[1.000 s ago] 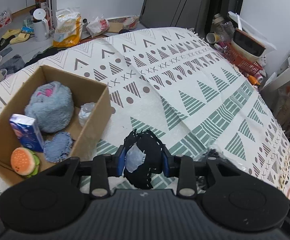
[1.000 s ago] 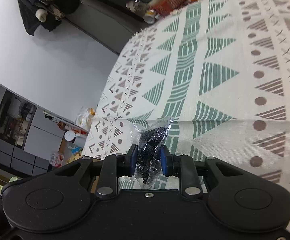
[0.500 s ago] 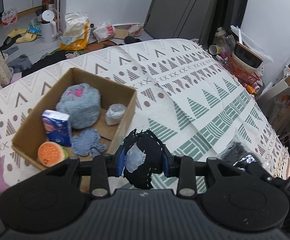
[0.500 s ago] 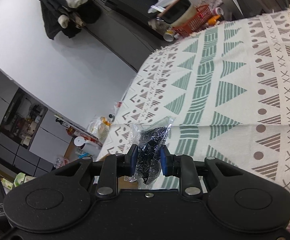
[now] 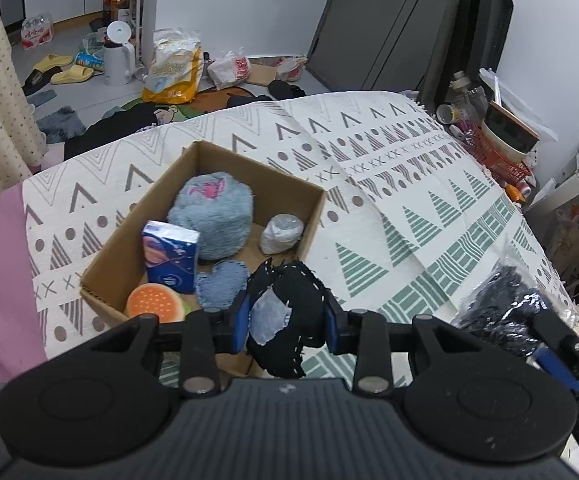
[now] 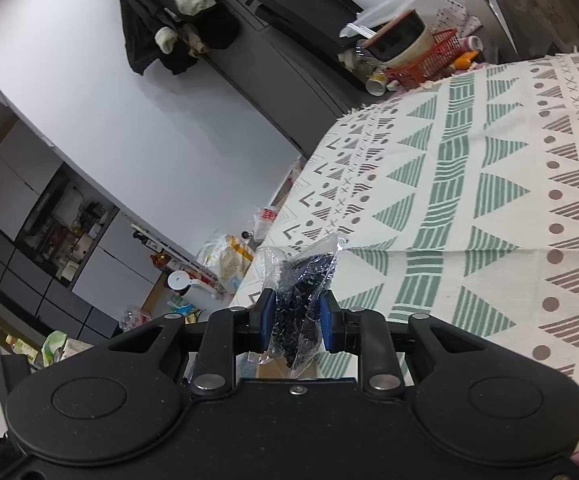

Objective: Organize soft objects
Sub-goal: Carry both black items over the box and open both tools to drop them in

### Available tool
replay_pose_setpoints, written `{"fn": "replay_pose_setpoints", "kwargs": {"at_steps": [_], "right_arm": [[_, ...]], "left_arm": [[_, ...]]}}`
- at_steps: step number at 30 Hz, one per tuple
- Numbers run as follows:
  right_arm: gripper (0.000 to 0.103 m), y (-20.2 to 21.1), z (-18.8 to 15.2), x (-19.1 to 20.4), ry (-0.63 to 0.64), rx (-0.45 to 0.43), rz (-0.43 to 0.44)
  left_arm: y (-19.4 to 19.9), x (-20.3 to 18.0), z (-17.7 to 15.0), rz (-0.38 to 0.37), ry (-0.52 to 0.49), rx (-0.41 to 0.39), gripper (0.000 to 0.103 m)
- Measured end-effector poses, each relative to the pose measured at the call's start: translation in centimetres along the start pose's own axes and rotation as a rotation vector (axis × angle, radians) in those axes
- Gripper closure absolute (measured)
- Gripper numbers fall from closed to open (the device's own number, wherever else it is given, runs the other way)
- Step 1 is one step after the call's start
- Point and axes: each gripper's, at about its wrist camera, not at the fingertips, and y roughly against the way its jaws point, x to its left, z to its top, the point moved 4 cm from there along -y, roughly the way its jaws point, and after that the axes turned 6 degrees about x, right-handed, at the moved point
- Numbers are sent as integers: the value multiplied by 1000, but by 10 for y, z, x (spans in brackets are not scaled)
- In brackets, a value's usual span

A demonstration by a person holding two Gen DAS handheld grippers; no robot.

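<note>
We see the left gripper (image 5: 285, 322) clamped on a black stitched fabric pouch (image 5: 293, 312), held above the near corner of the cardboard box (image 5: 313, 216); our right gripper (image 6: 295, 316) pinches a crinkly clear bag of dark shreds (image 6: 301, 292); beyond lies the patterned woven cloth (image 6: 489, 200), then a cluttered floor (image 5: 89, 92).

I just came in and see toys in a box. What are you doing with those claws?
A person is tidying soft things into the cardboard box on the patterned cloth. The left claw grips a dark stitched plush near the box's corner. The right claw pinches a clear bag of dark bits, held above the cloth.
</note>
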Motion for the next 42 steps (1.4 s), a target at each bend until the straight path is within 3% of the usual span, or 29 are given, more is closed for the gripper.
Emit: {"fn": "replay_pose_setpoints", "kwargs": {"at_steps": [9, 20, 28, 32, 42], "right_arm": [[79, -3, -9, 21, 36, 22, 36], [79, -35, -23, 54, 83, 84, 55], [79, -59, -30, 73, 86, 105, 58], [79, -68, -32, 76, 74, 111, 54], [79, -85, -38, 89, 69, 133, 66]], "left_arm": [[0, 18, 4, 9, 28, 0, 67], [-18, 34, 5, -1, 67, 36, 65], [-35, 46, 11, 12, 91, 73, 48], [-31, 51, 17, 23, 96, 55, 39], [-16, 68, 35, 73, 116, 13, 32]]}}
